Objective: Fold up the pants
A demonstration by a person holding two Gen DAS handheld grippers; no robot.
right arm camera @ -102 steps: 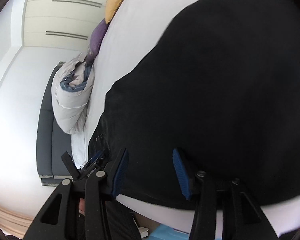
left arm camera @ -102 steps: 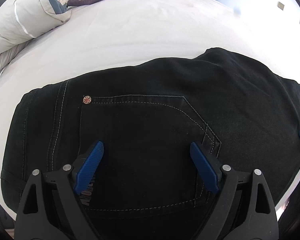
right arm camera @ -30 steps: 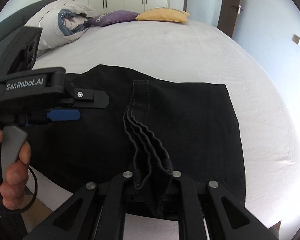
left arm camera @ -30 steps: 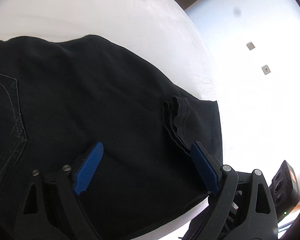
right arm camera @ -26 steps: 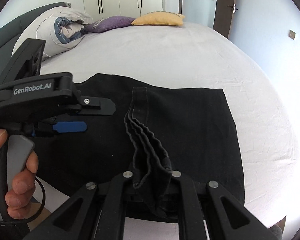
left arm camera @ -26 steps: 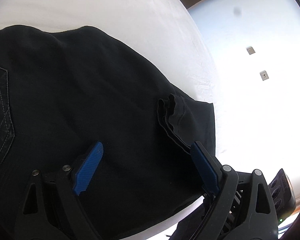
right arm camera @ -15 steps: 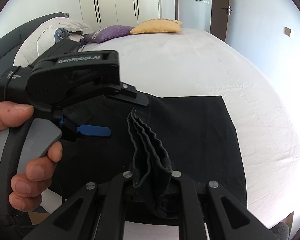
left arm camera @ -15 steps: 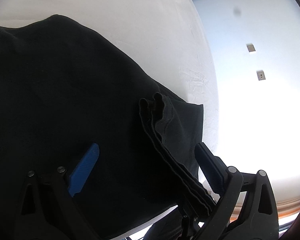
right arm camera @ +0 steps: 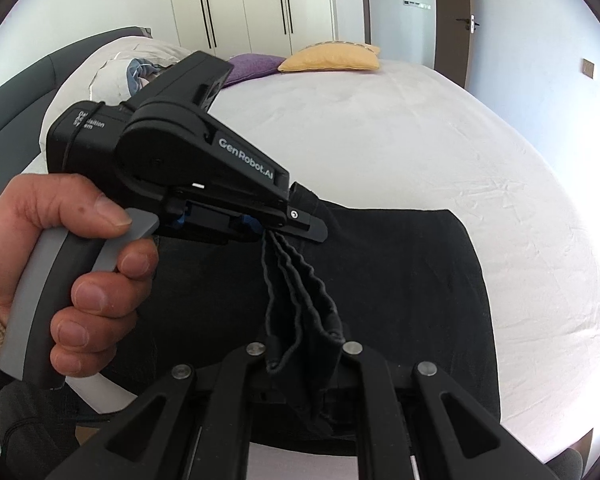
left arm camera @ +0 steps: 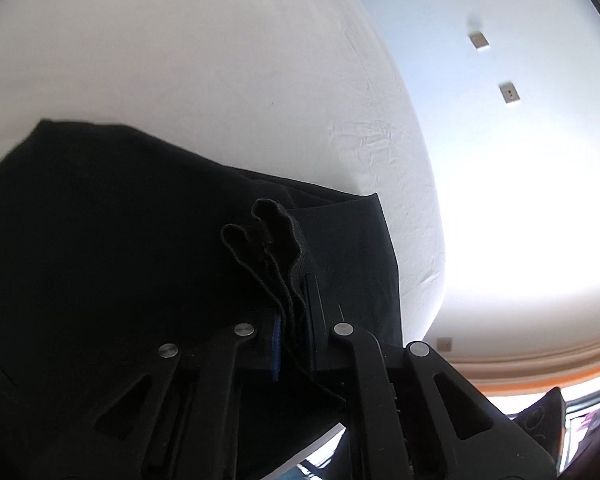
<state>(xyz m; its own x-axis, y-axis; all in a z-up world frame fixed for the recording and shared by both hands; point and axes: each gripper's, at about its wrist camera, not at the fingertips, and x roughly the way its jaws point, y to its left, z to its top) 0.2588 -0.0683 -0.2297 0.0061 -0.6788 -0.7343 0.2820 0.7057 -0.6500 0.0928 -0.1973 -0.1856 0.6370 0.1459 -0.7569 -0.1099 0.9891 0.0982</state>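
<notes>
Black pants (right arm camera: 400,280) lie partly folded on a white bed (right arm camera: 380,140); they also show in the left wrist view (left arm camera: 100,240). The stacked hem layers (right arm camera: 300,288) are lifted in a ridge off the pants. My right gripper (right arm camera: 304,356) is shut on the near end of that hem stack. My left gripper (left arm camera: 292,332) is shut on the far end of the same stack (left arm camera: 268,232); its body (right arm camera: 204,172) shows in the right wrist view, held by a hand.
A rolled duvet (right arm camera: 116,72), a purple cushion (right arm camera: 252,66) and a yellow cushion (right arm camera: 332,58) lie at the bed's head. Wardrobe doors (right arm camera: 260,4) and a door (right arm camera: 452,20) stand behind. The bed's edge is close below both grippers.
My left gripper moved right across the pants to the lifted hem stack and shut on it. The right gripper stayed shut on the hems, holding them raised.
</notes>
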